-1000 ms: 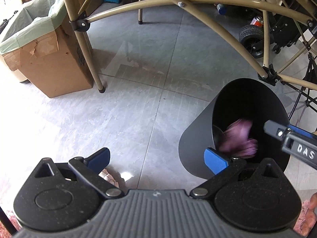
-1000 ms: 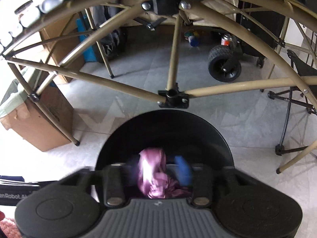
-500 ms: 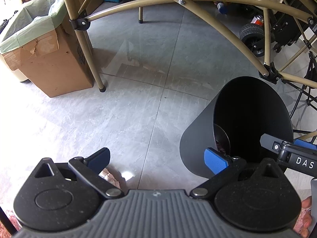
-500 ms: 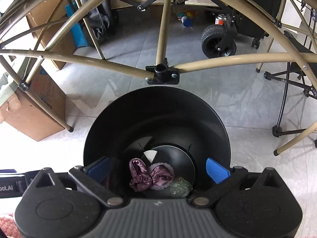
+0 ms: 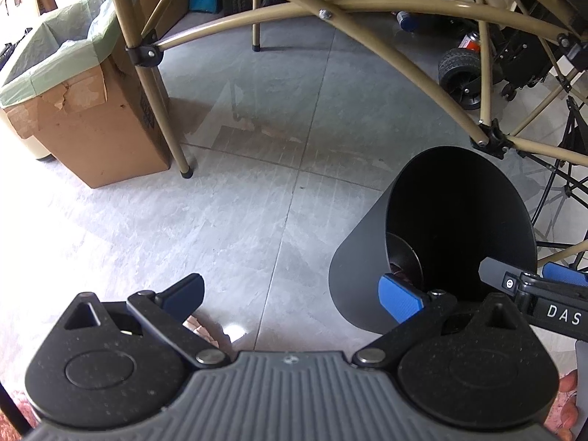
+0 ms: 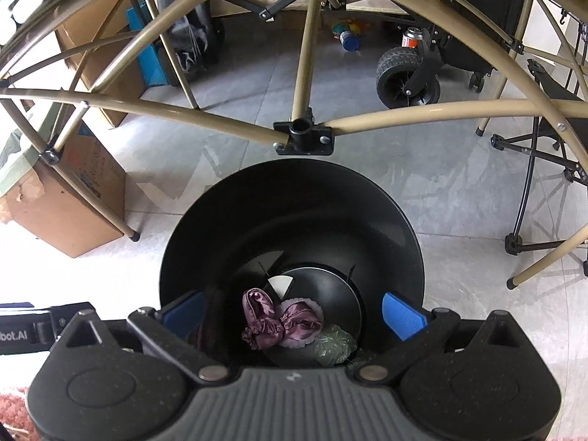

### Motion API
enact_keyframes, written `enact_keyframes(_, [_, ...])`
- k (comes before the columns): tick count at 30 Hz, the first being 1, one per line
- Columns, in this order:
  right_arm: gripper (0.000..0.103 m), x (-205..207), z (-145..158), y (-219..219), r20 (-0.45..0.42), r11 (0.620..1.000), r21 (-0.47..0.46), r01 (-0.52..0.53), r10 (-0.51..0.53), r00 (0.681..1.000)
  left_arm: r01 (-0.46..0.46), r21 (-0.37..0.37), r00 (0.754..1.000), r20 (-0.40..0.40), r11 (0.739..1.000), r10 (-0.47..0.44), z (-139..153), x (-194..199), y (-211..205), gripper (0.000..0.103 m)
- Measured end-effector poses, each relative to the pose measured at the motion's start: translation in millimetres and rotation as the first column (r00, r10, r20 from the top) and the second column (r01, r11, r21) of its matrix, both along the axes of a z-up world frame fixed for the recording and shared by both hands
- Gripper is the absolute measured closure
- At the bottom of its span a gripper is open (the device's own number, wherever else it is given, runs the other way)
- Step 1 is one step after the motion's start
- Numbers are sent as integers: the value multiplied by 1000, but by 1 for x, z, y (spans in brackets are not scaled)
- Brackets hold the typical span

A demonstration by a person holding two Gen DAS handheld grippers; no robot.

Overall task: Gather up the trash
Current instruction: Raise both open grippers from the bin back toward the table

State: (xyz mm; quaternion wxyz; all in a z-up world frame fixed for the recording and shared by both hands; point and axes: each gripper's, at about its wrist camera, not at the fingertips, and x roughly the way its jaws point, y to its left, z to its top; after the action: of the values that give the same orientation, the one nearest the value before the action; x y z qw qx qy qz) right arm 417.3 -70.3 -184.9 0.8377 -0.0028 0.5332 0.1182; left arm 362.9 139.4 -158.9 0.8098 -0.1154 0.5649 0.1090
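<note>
Purple satin wrapper [image 6: 279,321] lying at bottom of black bin [image 6: 294,191] beside crumpled green plastic [image 6: 335,343], right gripper [image 6: 292,310] spread wide and empty above, left gripper [image 5: 292,296] equally wide, holding nothing.

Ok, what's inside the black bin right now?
The black bin holds a crumpled purple wrapper, a pink frilled piece and a greenish wad. The right gripper's body hides the bin's near side.
</note>
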Motion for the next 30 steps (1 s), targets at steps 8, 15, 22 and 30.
enact_keyframes(8, [0, -15, 24, -10, 71, 1000, 27, 10, -12, 997, 6, 22, 993, 114, 1000, -9, 27, -11, -10, 0])
enact_keyframes(15, [0, -34, 53, -23, 156, 998, 60, 9, -18, 988, 17, 54, 973, 229, 998, -29, 58, -23, -25, 0])
enact_keyframes(22, [0, -57, 105, -45, 310, 995, 101, -19, -14, 951, 29, 66, 930, 364, 997, -52, 98, -37, -40, 0])
enact_keyframes(30, [0, -61, 162, -73, 506, 989, 142, -36, -42, 861, 43, 90, 880, 468, 995, -81, 135, -36, -57, 0])
